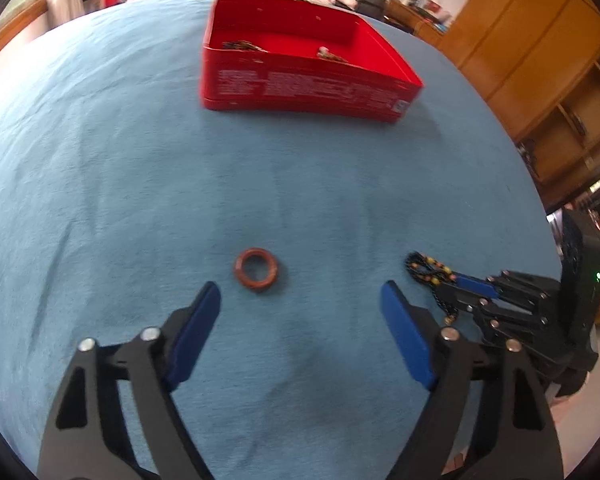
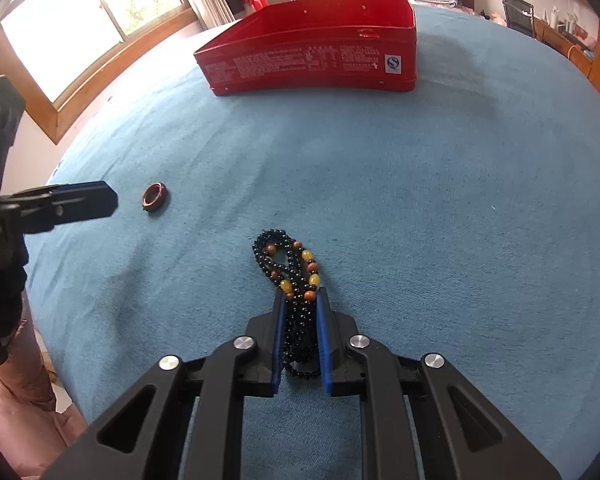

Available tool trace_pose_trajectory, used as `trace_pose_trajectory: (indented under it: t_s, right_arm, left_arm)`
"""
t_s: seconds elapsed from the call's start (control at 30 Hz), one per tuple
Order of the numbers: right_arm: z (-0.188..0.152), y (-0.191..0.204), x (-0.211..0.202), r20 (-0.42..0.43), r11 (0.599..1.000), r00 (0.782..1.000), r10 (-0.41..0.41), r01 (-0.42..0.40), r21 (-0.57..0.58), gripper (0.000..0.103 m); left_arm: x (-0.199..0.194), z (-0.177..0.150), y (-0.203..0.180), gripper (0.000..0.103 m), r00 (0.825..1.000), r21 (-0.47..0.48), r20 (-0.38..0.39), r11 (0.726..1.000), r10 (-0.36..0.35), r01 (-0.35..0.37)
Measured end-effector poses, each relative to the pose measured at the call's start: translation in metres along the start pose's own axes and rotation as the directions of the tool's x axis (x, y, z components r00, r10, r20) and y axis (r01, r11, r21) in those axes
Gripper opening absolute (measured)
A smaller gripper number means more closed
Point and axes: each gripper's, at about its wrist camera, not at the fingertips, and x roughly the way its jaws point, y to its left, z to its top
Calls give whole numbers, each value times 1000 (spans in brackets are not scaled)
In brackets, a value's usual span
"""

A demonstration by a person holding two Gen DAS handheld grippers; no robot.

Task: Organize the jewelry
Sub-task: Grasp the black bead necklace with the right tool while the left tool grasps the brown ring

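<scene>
My right gripper (image 2: 301,300) has its two blue pads closed around the bead necklace (image 2: 296,280), a bundle of small black beads with some yellow and brown ones. Its front loop lies on the blue cloth ahead of the pads, and the other end hangs between them. The brown ring (image 1: 257,268) lies flat on the cloth, to the left of the necklace and well apart from it. The red box (image 1: 300,68) stands open farther back, and I see two small pieces of jewelry inside it, near the front wall.
</scene>
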Motion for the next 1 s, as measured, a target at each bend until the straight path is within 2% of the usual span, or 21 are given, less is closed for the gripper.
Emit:
trace_pose_trajectory:
  t_s: [0.23, 0.3, 0.37, 0.5, 0.77, 0.9, 1.0]
  right_arm:
    - [0, -2, 2, -7, 1000, 1000, 10, -10, 5, 15]
    - [1, -3, 3, -9, 1000, 1000, 10, -10, 5, 15]
    - [1, -3, 3, -10, 1000, 1000, 11, -11, 6, 15]
    - [2, -4, 3, -12, 1000, 1000, 15, -15, 9, 15]
    - [1, -4, 4, -12, 1000, 1000, 14, -14, 8, 16]
    - [2, -4, 4, -11, 1000, 1000, 14, -14, 9, 16]
    - [2, -3, 4, -10, 1000, 1000, 9, -9, 7, 16]
  left_arm:
    - [11, 6, -3, 73, 999, 29, -18, 999, -44, 44]
    - [14, 8, -2, 65, 999, 29, -26, 998, -48, 48]
    - [17, 10, -4, 62, 998, 38, -40, 998, -53, 55]
    - [30, 14, -5, 56, 997, 40, -66, 999, -34, 37]
    - [51, 19, -1, 53, 995, 42, -95, 999, 17, -13]
    - [56, 20, -5, 46, 994, 73, -98, 996, 52, -45]
    - [59, 21, -6, 35, 993, 85, -89, 994, 82, -74]
